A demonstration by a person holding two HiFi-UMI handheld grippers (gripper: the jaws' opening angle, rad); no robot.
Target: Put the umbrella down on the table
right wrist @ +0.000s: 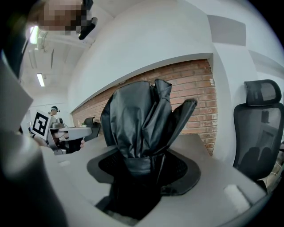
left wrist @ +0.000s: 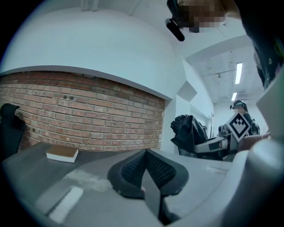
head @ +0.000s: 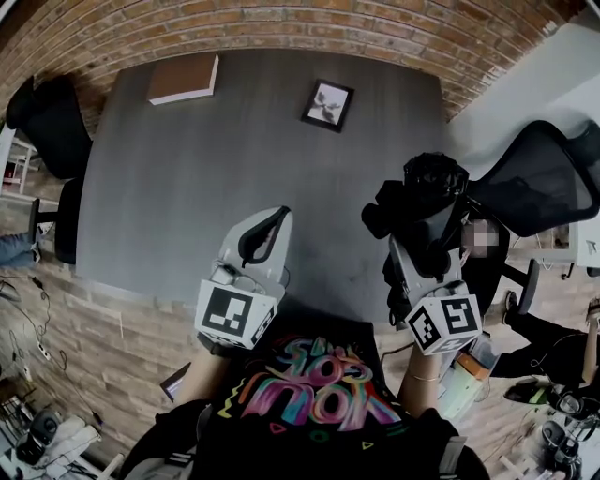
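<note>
A folded black umbrella (head: 427, 192) stands up out of my right gripper (head: 424, 246), which is shut on it near the table's right front part. In the right gripper view the umbrella's (right wrist: 140, 119) crumpled black fabric fills the jaws and rises above them. My left gripper (head: 262, 234) hovers over the dark grey table (head: 169, 178) near its front edge, its jaws shut with nothing between them. In the left gripper view its pads (left wrist: 135, 168) meet, and the umbrella (left wrist: 186, 131) shows at the right.
A brown-covered book (head: 184, 79) lies at the table's far left. A framed picture (head: 328, 104) lies at the far middle. Black office chairs stand to the left (head: 47, 127) and right (head: 544, 178). A brick wall (head: 281, 23) runs behind the table.
</note>
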